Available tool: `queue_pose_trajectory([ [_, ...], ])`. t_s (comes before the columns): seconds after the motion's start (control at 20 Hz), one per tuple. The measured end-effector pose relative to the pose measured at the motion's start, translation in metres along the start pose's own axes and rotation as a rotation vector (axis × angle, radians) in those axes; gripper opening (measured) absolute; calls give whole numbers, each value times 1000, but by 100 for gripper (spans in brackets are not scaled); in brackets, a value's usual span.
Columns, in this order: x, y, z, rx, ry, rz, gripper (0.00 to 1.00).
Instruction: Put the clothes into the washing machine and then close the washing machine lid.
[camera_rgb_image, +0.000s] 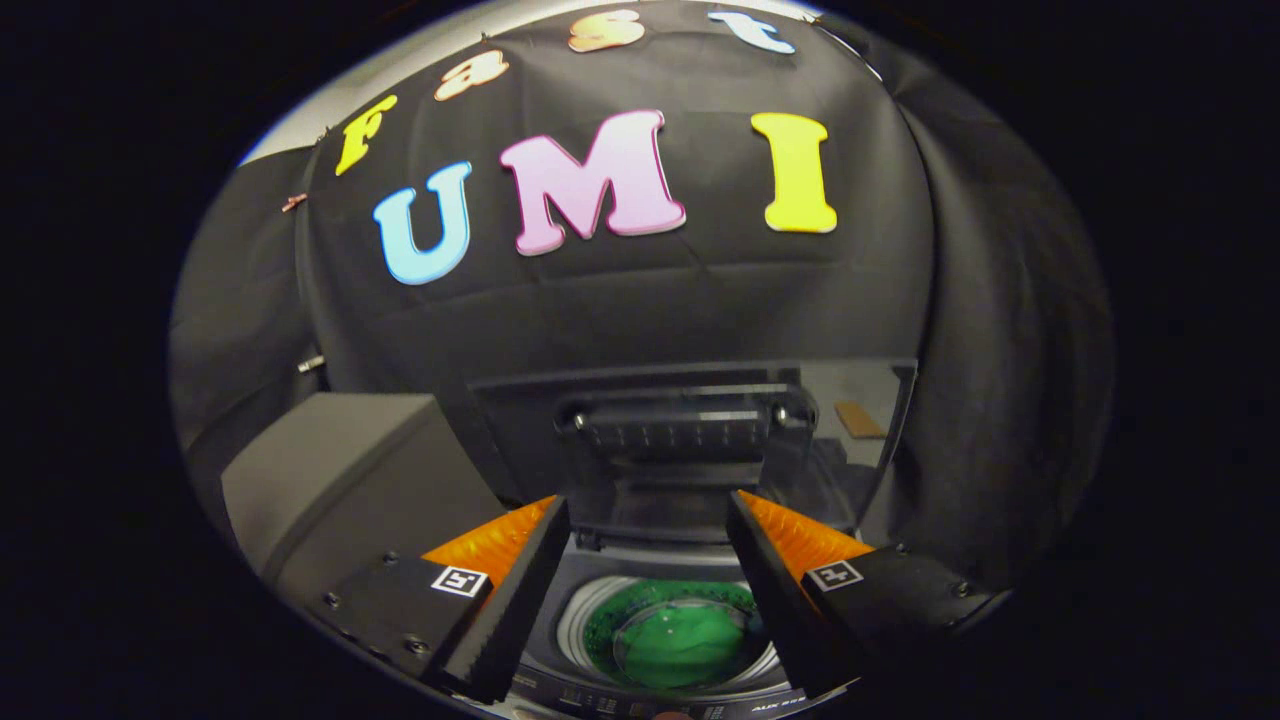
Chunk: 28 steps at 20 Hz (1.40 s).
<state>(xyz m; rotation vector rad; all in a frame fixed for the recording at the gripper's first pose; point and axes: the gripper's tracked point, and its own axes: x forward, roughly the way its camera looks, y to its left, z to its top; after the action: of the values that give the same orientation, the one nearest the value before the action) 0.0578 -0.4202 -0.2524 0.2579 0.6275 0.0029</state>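
I look down into a top-loading washing machine (640, 560) whose drum is open below me. A green garment (685, 640) lies at the bottom of the drum, seen between my fingers. The machine's dark glass lid (690, 430) stands raised upright just beyond the fingers, its handle bar facing me. My gripper (645, 590) hangs above the drum mouth, open, with nothing between its fingers.
A dark grey box-like block (340, 480) stands to the left of the machine, beside my left finger. The black cloth wall rises close behind the raised lid. The machine's front control strip (740, 708) lies under the fingertips.
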Motion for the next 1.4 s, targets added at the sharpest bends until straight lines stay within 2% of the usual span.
queue_pose_trajectory([
  [0.15, -8, 7, 37, -1, -87, 19, 99],
  [0.35, 2, 5, 48, 3, -77, -11, 99],
  [0.5, 31, -12, 72, -49, -101, -101, 99],
  [0.7, 94, -51, 114, -125, -136, -208, 99],
  [0.85, 139, -91, 79, -162, 31, -295, 99],
  [0.9, 134, -90, 70, -112, 62, -265, 99],
  [0.95, 140, -91, 62, -14, 71, -271, 100],
  [1.25, 116, -99, 54, -55, 76, -278, 100],
  [1.4, 88, -92, 41, -62, 92, -267, 100],
])
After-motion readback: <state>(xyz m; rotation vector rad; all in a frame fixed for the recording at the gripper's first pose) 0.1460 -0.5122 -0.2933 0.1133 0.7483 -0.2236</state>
